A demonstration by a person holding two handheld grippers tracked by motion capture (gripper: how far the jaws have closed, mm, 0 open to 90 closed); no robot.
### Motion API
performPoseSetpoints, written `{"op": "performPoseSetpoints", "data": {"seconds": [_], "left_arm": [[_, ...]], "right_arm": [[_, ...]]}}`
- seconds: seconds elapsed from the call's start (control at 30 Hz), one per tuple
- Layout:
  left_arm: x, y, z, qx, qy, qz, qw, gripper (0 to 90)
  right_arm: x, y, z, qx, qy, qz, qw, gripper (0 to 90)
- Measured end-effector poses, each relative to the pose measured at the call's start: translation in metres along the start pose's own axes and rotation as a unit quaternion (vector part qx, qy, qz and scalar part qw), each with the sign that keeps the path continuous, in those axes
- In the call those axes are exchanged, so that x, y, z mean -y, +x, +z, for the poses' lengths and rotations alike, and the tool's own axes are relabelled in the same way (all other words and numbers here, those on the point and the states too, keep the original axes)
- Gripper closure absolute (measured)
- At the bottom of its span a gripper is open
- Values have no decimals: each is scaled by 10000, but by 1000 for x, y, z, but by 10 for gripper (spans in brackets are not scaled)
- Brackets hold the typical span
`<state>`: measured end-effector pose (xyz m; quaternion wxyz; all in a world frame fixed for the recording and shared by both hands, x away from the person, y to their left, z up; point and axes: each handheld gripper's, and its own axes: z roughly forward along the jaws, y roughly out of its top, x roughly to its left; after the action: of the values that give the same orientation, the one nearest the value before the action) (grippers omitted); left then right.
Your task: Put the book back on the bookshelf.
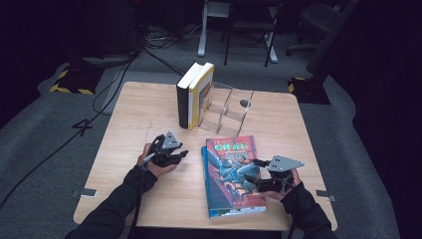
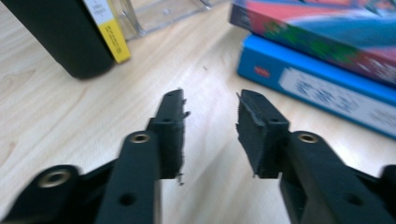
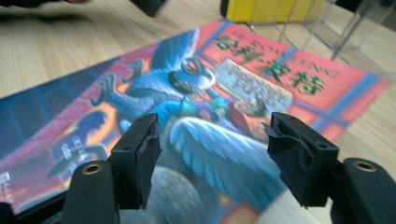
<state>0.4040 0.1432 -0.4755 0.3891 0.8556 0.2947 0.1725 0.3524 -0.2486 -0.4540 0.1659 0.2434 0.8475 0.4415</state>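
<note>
A thick book with a bright illustrated cover [image 1: 234, 174] [image 3: 196, 98] lies flat on the wooden table [image 1: 139, 114], its blue spine [image 2: 327, 88] turned to the left. My right gripper [image 1: 259, 175] [image 3: 212, 158] hovers open over the cover's right half, with nothing between its pads. My left gripper [image 1: 180, 155] [image 2: 210, 130] stands open just left of the book, low over bare wood, jaws pointing toward the spine. Two upright books, one black [image 1: 183, 102] [image 2: 60, 32] and one yellow [image 1: 200, 94] [image 2: 109, 28], stand at the back in a clear acrylic rack [image 1: 231, 112].
The clear rack's free slots lie right of the upright books. Beyond the table's far edge are chair legs [image 1: 249, 35] and cables [image 1: 114, 74] on a grey floor. Metal brackets [image 1: 85, 192] sit at the table's near corners.
</note>
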Motion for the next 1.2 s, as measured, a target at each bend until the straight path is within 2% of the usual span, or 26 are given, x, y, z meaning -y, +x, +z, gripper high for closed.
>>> {"op": "performPoseSetpoints", "data": {"seconds": [0.07, 0.17, 0.3, 0.4, 0.47, 0.53, 0.67, 0.83, 0.9, 1.2], "left_arm": [[4, -5, -8, 128, 42, 121, 9998, 509], [12, -15, -17, 247, 52, 359, 9990, 418], [23, -26, -23, 402, 163, 413, 9982, 362], [30, -35, -25, 528, 303, 406, 9973, 281], [35, -41, -26, 599, 431, 506, 9960, 268], [38, -45, -26, 731, 477, 522, 9948, 249], [43, -52, -25, 942, 567, 580, 9922, 227], [45, -53, -20, 969, 584, 535, 9921, 227], [46, -51, -18, 1033, 575, 415, 9921, 216], [46, -49, -14, 1114, 519, 487, 9912, 177]], "right_arm": [[0, -1, -1, 67, 215, 71, 9997, 374], [2, -3, -6, 25, 448, 186, 9988, 382], [4, -5, -8, -54, 752, 363, 9965, 359], [8, -8, -10, -249, 852, 626, 9941, 333], [9, -9, -10, -303, 884, 676, 9933, 322], [10, -13, -9, -487, 950, 859, 9906, 289], [10, -16, -3, -634, 979, 987, 9883, 235], [6, -15, 0, -578, 1037, 824, 9895, 221], [4, -15, 1, -561, 1049, 761, 9900, 221], [-9, -12, 4, -412, 1023, 470, 9928, 260]]}}
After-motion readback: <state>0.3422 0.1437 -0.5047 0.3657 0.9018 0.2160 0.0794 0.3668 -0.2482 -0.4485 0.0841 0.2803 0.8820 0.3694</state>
